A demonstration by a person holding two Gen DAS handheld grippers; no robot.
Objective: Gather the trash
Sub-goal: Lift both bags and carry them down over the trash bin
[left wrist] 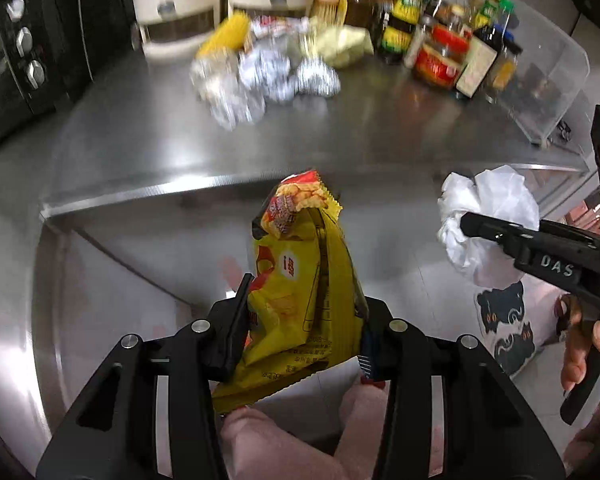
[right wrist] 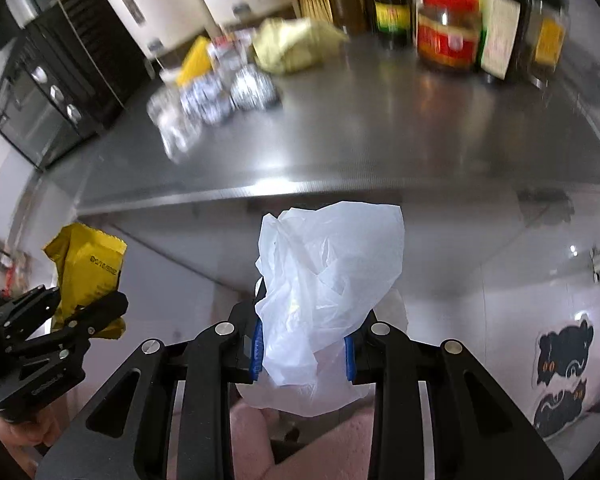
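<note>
Both grippers are closed on trash and held out in front of the steel counter's (left wrist: 340, 148) front edge, below its top. Left gripper (left wrist: 304, 312) pinches a yellow snack wrapper (left wrist: 300, 280) between its two fingers, the wrapper standing upright with its crumpled red-printed top poking above the fingertips; in the right wrist view the same wrapper (right wrist: 86, 268) shows at the left, well short of the counter edge. Right gripper (right wrist: 304, 348) has its blue pads (right wrist: 257, 354) pressed into a crumpled white plastic bag (right wrist: 328, 276), which bulges upward and hides the fingertips; from the left wrist view that bag (left wrist: 484, 216) sits to the right of the wrapper, with a hand (left wrist: 584, 344) on the gripper's handle. Back on the counter, toward the wall, lie several balls of crumpled foil (left wrist: 268, 76), a pale yellow-green bag (right wrist: 296, 44) and a yellow packet (left wrist: 226, 36), all blurred. To the right of them on the counter stands a cluster of sauce jars and bottles (left wrist: 444, 48). A black oven with knobs (left wrist: 24, 44) stands at the counter's left end.
</note>
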